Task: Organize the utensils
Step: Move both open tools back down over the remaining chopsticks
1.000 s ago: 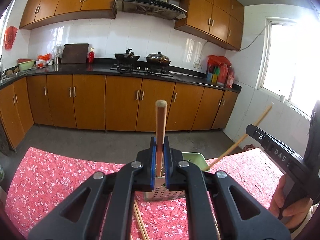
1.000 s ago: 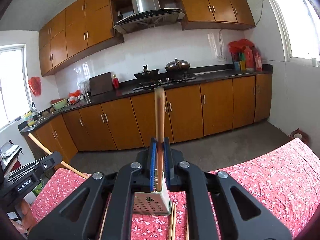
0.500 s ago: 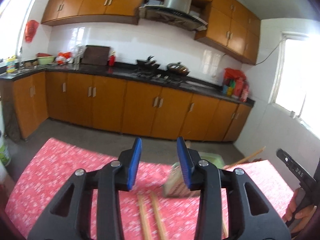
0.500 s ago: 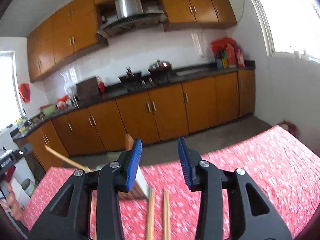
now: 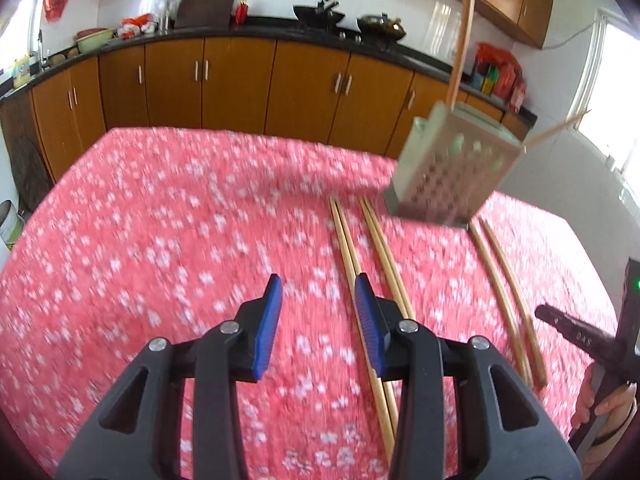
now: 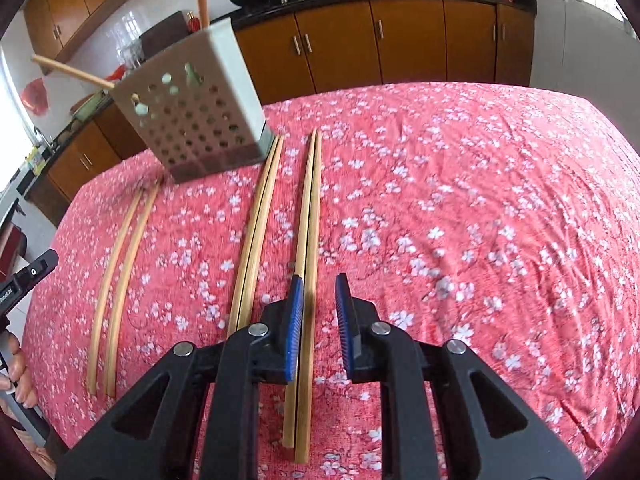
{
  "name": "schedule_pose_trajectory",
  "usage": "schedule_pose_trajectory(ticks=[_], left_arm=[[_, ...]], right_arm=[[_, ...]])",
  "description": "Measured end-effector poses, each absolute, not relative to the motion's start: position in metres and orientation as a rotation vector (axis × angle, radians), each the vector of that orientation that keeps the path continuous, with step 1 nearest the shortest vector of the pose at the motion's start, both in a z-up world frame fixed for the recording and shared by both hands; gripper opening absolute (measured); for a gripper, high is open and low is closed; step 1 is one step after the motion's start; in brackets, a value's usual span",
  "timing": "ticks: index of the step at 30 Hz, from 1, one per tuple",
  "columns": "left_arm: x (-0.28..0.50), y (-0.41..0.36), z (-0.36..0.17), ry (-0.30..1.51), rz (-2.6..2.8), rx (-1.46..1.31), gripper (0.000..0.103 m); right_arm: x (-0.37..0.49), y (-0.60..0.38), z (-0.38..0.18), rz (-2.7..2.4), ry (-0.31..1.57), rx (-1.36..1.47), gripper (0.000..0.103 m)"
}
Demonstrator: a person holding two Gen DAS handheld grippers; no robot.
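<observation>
A perforated metal utensil holder stands on the red floral tablecloth with two chopsticks sticking out of it. Three pairs of wooden chopsticks lie in front of it. My left gripper hovers low over the cloth, open and empty, its right finger over the leftmost pair. My right gripper is closing over the rightmost pair, which lies between the jaws beside the left pad; a gap still shows at the right pad.
A middle pair and a far-left pair lie parallel on the cloth. Each view catches the other gripper and a hand at its edge. Brown kitchen cabinets stand beyond the table.
Both grippers held a chopstick upright above the holder, then opened and dropped toward the table. Those chopsticks now stand in the holder. The right jaws have narrowed again.
</observation>
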State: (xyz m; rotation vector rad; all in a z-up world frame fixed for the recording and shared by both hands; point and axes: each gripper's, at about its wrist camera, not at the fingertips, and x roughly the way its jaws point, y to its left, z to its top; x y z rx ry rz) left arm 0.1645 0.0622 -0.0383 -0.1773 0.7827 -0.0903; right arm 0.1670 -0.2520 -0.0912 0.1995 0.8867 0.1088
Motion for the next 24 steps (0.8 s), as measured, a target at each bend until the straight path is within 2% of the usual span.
schedule_pose_trajectory(ticks=[24], left_arm=[[0.161, 0.042, -0.067, 0.86, -0.148, -0.176, 0.038]], right_arm=[[0.169, -0.245, -0.097, 0.106, 0.884, 0.094, 0.016]])
